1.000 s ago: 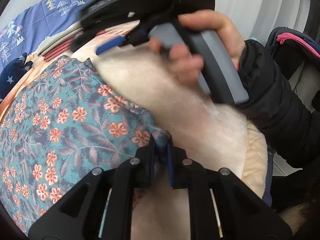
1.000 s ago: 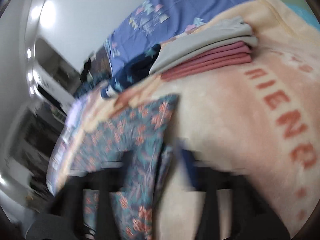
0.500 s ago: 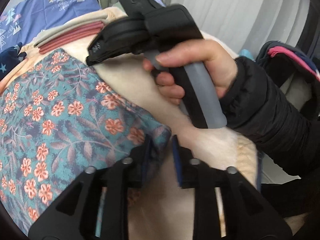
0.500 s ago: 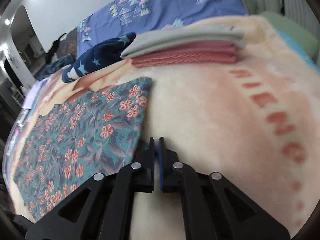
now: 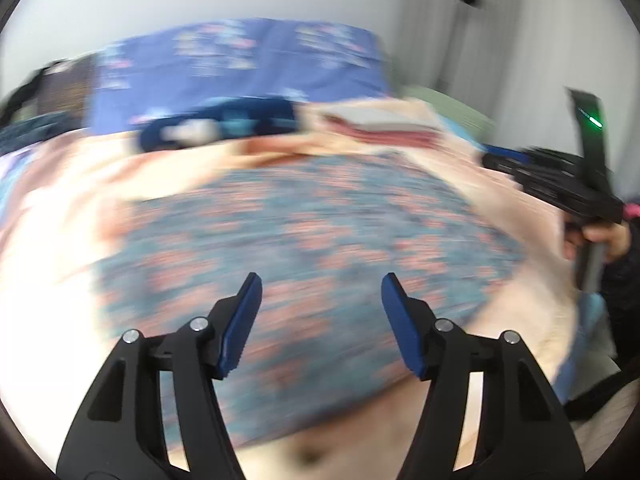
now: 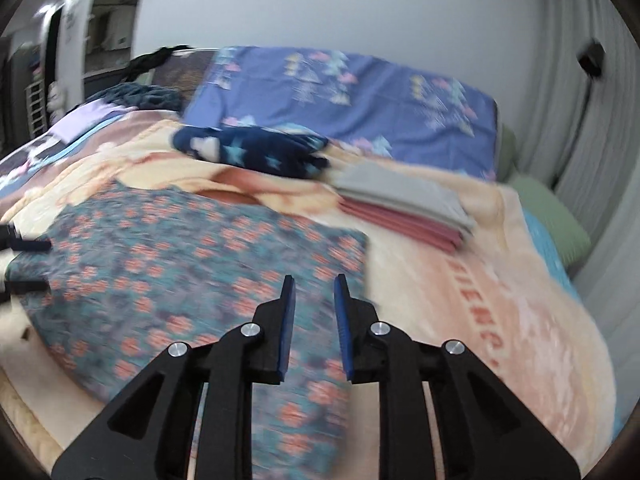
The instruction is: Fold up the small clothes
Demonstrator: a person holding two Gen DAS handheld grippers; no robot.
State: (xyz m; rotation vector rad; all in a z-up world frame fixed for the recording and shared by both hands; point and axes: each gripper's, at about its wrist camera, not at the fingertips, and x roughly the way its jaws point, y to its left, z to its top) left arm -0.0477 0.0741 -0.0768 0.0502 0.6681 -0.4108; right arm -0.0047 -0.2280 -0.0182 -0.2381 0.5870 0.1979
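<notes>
A teal garment with orange flowers (image 5: 320, 240) (image 6: 192, 264) lies flat on a peach blanket (image 6: 500, 280). My left gripper (image 5: 320, 294) hovers above its near part, blue pads wide apart and still opening, nothing between them. My right gripper (image 6: 314, 292) hangs over the garment's right edge, jaws a little apart and opening, holding nothing. In the left wrist view, the right gripper's body (image 5: 560, 184) and the hand holding it (image 5: 604, 236) show at the right edge. The left gripper's fingertips (image 6: 28, 246) poke in at the left of the right wrist view.
A folded stack of grey and pink clothes (image 6: 404, 208) sits at the back right of the blanket. A dark blue star-print garment (image 6: 256, 150) lies behind the floral one, before a blue patterned pillow (image 6: 352, 100). A green cushion (image 6: 552, 220) is at the right.
Both grippers have let go of the floral garment and pulled back and up from it. The left jaws have spread wide; the right jaws, shut half a second ago, have parted slightly.
</notes>
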